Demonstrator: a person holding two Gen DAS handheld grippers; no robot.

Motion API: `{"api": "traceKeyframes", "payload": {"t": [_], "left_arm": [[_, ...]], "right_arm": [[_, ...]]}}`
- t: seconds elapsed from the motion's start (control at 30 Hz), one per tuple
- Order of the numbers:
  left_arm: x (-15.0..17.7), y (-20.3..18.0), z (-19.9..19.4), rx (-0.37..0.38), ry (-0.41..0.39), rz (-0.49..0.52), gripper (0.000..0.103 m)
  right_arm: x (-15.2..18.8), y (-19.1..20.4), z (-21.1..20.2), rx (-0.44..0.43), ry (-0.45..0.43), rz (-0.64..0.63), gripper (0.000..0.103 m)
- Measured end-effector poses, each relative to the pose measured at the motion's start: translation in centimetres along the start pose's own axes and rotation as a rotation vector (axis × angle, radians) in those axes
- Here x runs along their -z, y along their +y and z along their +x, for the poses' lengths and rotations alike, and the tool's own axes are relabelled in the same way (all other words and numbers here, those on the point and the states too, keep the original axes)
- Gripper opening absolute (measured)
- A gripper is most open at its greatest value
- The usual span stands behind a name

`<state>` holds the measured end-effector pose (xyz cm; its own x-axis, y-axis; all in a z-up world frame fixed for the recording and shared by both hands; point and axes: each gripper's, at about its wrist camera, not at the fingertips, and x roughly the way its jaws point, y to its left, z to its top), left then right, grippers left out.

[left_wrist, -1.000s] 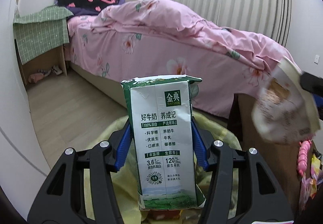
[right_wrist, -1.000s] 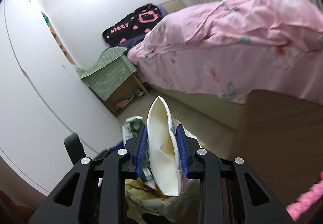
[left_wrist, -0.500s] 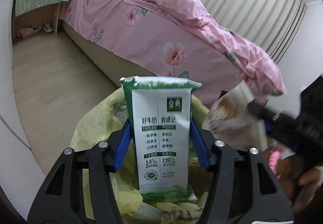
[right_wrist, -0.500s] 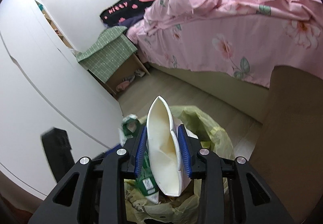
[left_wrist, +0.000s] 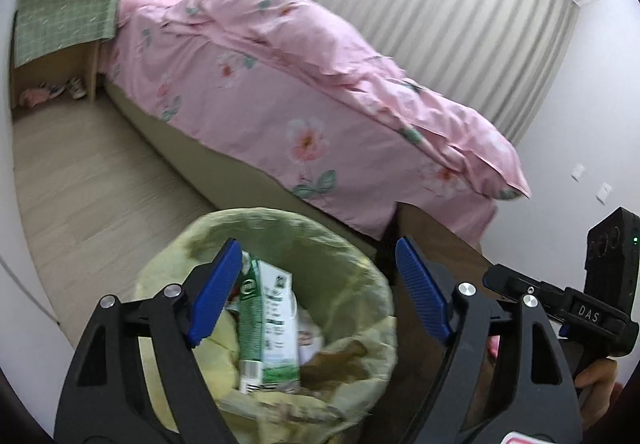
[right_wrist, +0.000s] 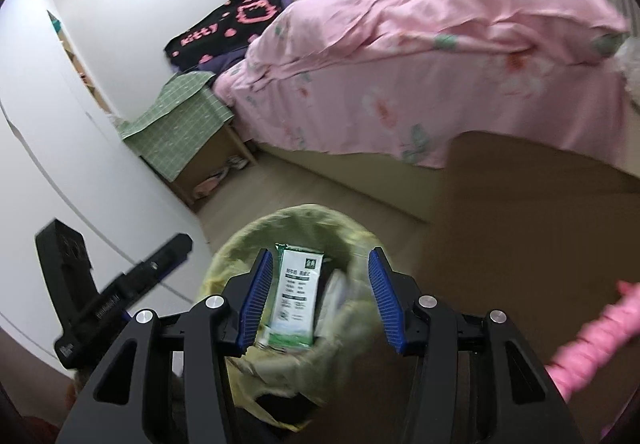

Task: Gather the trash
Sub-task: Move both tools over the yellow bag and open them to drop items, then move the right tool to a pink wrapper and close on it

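Observation:
A green and white milk carton [left_wrist: 269, 324] lies inside the trash bin lined with a yellow-green bag [left_wrist: 360, 280]; it also shows in the right wrist view [right_wrist: 297, 298], with the bag's rim [right_wrist: 236, 248] around it. A pale wrapper [right_wrist: 334, 290] lies blurred beside the carton. My left gripper [left_wrist: 318, 288] is open and empty above the bin. My right gripper [right_wrist: 320, 296] is open and empty above the bin too. Each gripper's body shows in the other's view, the right [left_wrist: 576, 308] and the left [right_wrist: 104, 296].
A bed with a pink floral cover [left_wrist: 280, 92] stands behind the bin. A wooden nightstand under a green checked cloth [left_wrist: 60, 16] is at the far left. A brown table surface [right_wrist: 532, 212] lies right of the bin, with a pink object [right_wrist: 592, 344] on it. Light wood floor [left_wrist: 88, 172] lies between.
Both grippers have opened. The milk carton dropped from my left gripper and the pale wrapper from my right gripper into the bin. Both views have tilted down toward the bin.

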<state>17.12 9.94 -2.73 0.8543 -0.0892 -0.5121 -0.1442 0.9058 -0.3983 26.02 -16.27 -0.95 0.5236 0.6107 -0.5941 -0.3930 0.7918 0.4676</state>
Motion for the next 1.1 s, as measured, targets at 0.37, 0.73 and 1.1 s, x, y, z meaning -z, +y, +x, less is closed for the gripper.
{"api": "traceKeyframes", "payload": {"t": [0.37, 0.73, 1.1], "left_arm": [[3.1, -11.0, 0.7, 0.237, 0.12, 0.208, 0.075], [6.7, -16.5, 2.9, 0.299, 0.234, 0.305, 0.075], [6.9, -16.1, 4.5, 0.309, 0.271, 0.301, 0.075]], "right_arm": [[3.0, -5.5, -12.1, 0.312, -0.086, -0.157, 0.047], [0.4, -16.6, -10.2, 0.612, 0.13, -0.45, 0.047], [-0.9, -21.7, -3.5, 0.577, 0.382, -0.491, 0.016]]}}
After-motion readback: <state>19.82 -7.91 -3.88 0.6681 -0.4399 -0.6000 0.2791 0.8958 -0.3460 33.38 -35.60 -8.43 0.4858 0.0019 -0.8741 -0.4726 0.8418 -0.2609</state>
